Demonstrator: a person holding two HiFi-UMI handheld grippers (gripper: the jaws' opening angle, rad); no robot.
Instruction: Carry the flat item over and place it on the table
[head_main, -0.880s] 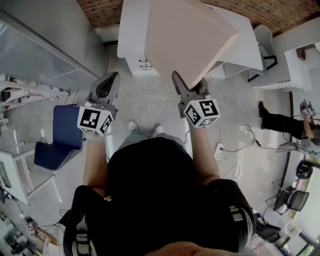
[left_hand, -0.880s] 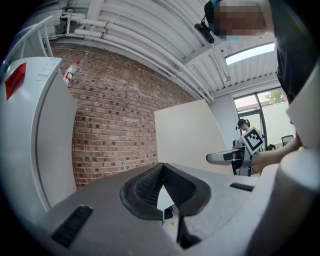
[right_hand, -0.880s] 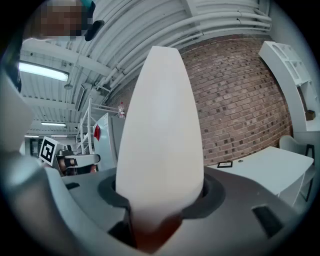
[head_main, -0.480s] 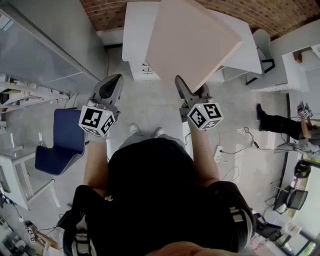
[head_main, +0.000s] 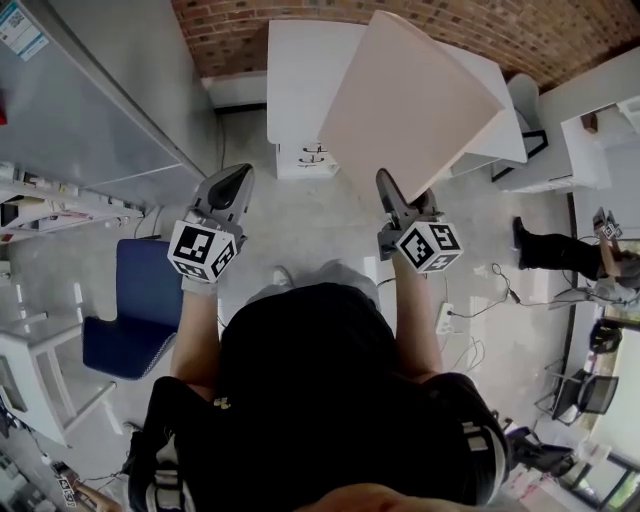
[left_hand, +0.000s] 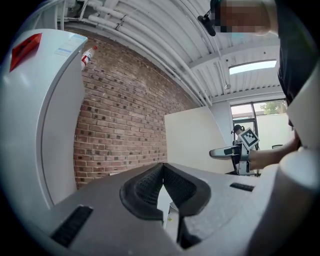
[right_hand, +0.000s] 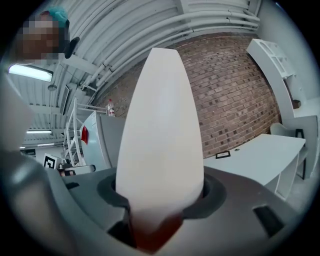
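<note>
The flat item is a pale beige board (head_main: 415, 100), held up on edge over the floor in front of the white table (head_main: 295, 90). My right gripper (head_main: 408, 195) is shut on the board's lower edge. In the right gripper view the board (right_hand: 160, 135) rises straight out from between the jaws of the right gripper (right_hand: 159, 192). My left gripper (head_main: 232, 180) hangs to the left, apart from the board, with nothing in it. In the left gripper view the left gripper (left_hand: 163, 172) has its pads meeting, and the board (left_hand: 192, 140) stands beyond it.
A brick wall (head_main: 300, 10) runs behind the table. A tall grey cabinet (head_main: 100, 110) stands at the left and a blue chair (head_main: 130, 310) below it. At the right are a white chair (head_main: 525, 100), a white desk (head_main: 600, 140), floor cables (head_main: 470, 300) and a person's legs (head_main: 560, 250).
The table and the brick wall have come closer. Both grippers sit lower in the view, and the board has leaned further to the right. The grip on it is unchanged.
</note>
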